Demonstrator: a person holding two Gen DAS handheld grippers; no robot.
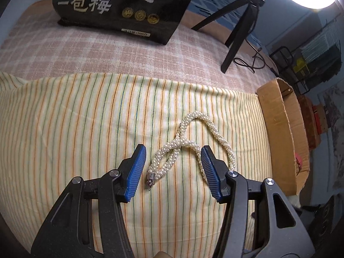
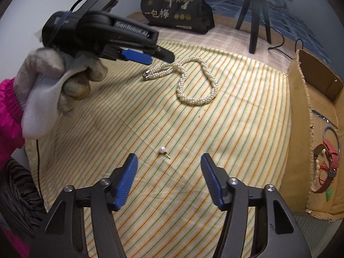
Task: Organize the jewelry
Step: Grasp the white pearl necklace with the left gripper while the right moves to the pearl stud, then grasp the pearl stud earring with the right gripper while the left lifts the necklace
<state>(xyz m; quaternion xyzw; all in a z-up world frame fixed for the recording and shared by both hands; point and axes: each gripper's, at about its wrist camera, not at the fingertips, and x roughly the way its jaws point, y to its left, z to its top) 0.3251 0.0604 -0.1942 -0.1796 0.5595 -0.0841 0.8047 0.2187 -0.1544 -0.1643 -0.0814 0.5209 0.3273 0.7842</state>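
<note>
A white pearl-bead necklace (image 1: 189, 144) lies looped on the striped yellow cloth (image 1: 75, 118). My left gripper (image 1: 173, 150) is open, its blue pads on either side of the necklace's clasp end, just above the cloth. In the right wrist view the necklace (image 2: 193, 81) lies far ahead, with the left gripper (image 2: 154, 59) over its clasp end. A small pearl earring (image 2: 162, 151) lies on the cloth (image 2: 215, 139) just ahead of my open, empty right gripper (image 2: 169, 161). A cardboard box (image 2: 301, 111) at the right holds a red bracelet (image 2: 332, 157) and other jewelry.
The box (image 1: 279, 129) stands at the cloth's right edge. A black snack bag (image 1: 120, 6) and a black tripod (image 1: 243, 25) with a cable stand at the back on a pink checked cloth. A gloved hand (image 2: 53, 81) holds the left gripper.
</note>
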